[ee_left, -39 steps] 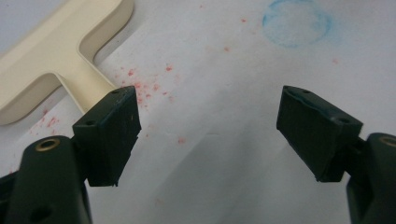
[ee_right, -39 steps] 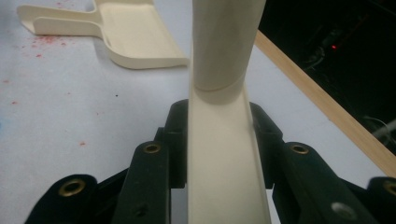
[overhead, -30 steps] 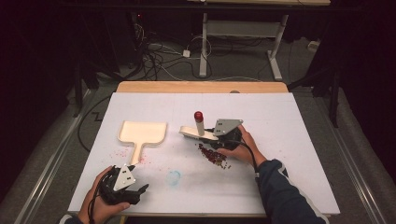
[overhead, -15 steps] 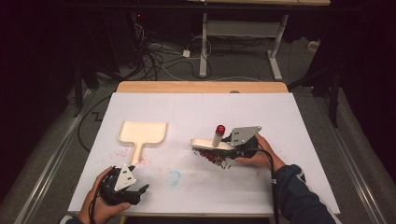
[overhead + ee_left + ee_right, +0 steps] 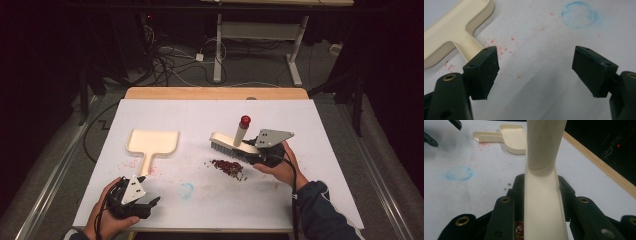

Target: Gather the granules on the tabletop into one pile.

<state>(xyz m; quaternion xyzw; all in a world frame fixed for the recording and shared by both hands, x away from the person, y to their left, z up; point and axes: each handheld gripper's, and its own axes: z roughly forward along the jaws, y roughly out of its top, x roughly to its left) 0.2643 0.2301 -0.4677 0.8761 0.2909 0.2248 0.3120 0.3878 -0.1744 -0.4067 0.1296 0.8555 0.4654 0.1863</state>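
1. Gripping a cream brush (image 5: 234, 145), the right gripper (image 5: 264, 150) is held at the right-centre of the white counter (image 5: 325, 150); its jaws are clamped on the flat back of the brush, seen close in the right gripper view (image 5: 544, 202).
2. The brush's handle, tipped with a red cap (image 5: 245, 120), is angled up and away from the counter; the bristles are pointed down, just above or at the surface.
3. A small pile of dark red crumbs (image 5: 227, 166) is seen just in front of the brush, near the right hand (image 5: 280, 167).
4. A cream dustpan (image 5: 151, 145) is laid flat at the left-centre, handle toward the person, well apart from the brush.
5. The left gripper (image 5: 145, 205) is held low at the front-left edge, near the dustpan handle end; its jaws are spread wide with nothing between them.
6. Red specks (image 5: 504, 47) are scattered beside the dustpan handle (image 5: 471, 46).
7. A faint blue ring (image 5: 186, 190) is marked on the counter between the two grippers.
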